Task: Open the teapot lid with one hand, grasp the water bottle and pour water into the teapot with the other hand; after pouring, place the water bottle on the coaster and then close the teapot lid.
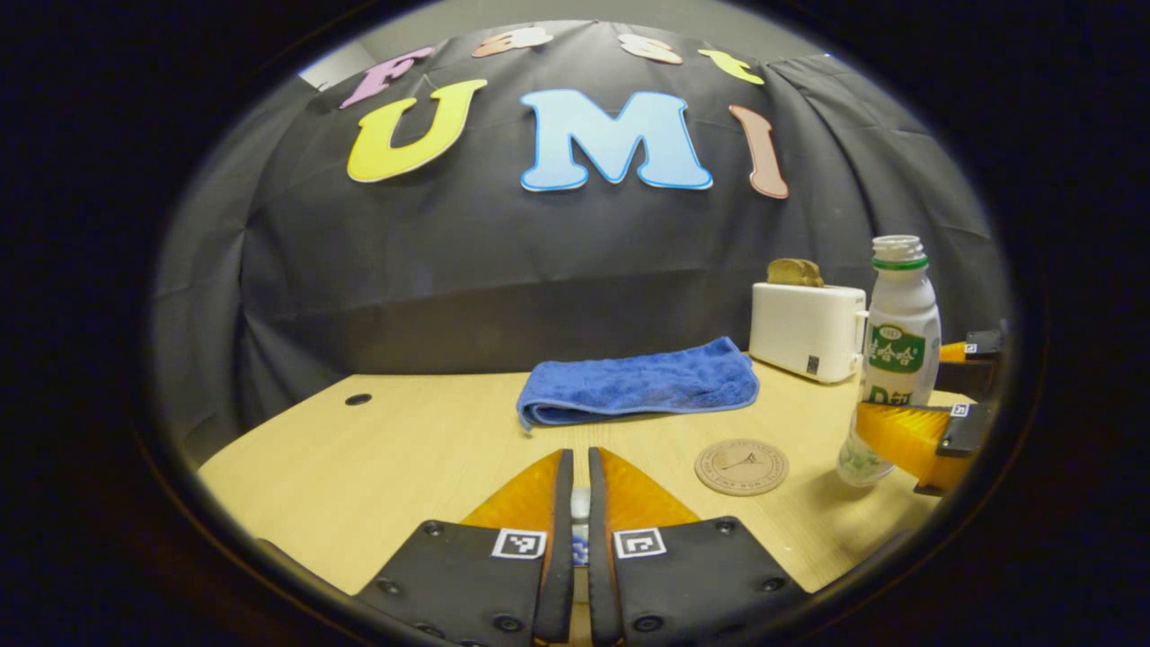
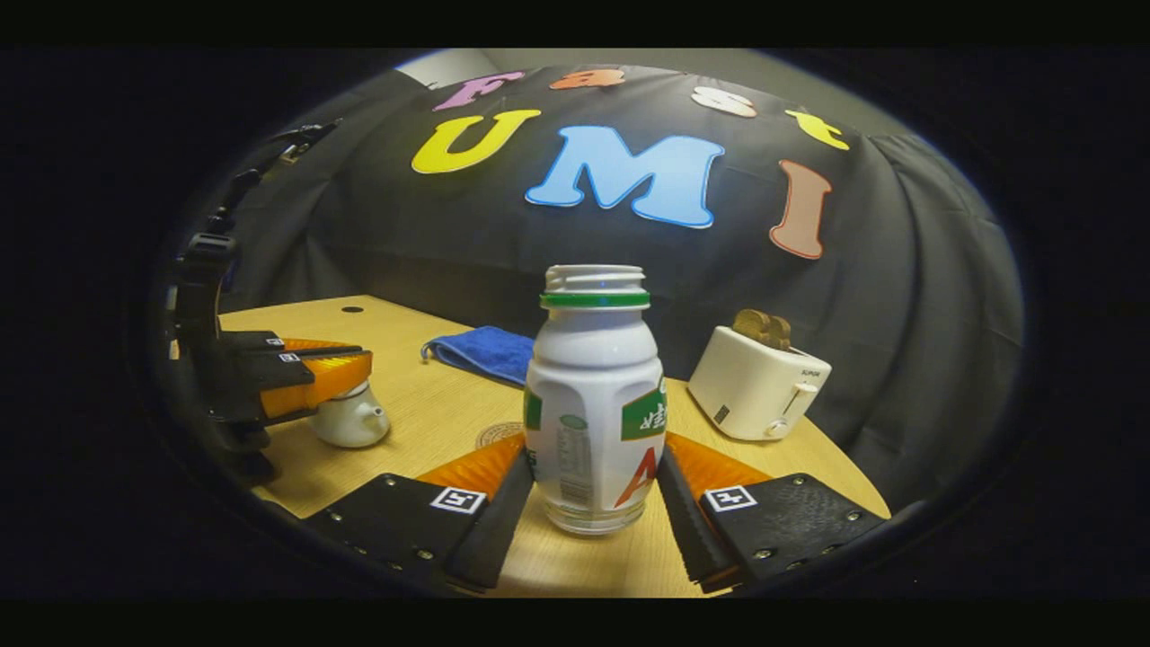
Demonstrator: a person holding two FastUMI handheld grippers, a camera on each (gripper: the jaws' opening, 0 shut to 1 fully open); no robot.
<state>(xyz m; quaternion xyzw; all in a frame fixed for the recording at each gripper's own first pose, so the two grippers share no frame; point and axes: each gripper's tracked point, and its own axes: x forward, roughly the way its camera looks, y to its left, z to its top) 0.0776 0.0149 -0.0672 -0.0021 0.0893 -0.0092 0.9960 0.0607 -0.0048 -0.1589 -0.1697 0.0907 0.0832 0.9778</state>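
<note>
A white water bottle (image 2: 593, 377) with a green neck ring and no cap stands on the wooden table (image 2: 422, 409). My right gripper (image 2: 595, 449) is shut on its lower body, one finger pressing each side. In the left gripper view the bottle (image 1: 898, 305) leans slightly at the far right inside the right gripper (image 1: 898, 386). The round cork coaster (image 1: 741, 467) lies just left of it. My left gripper (image 1: 579, 458) is shut on a small white lid knob (image 1: 579, 503). In the right gripper view the left gripper (image 2: 364, 358) sits over the top of the white teapot (image 2: 350, 420), hiding the lid.
A folded blue towel (image 1: 638, 382) lies at the back of the table, behind the coaster. A white toaster (image 1: 807, 331) with toast in it stands at the back right, close behind the bottle. A small hole (image 1: 358, 399) marks the table's far left.
</note>
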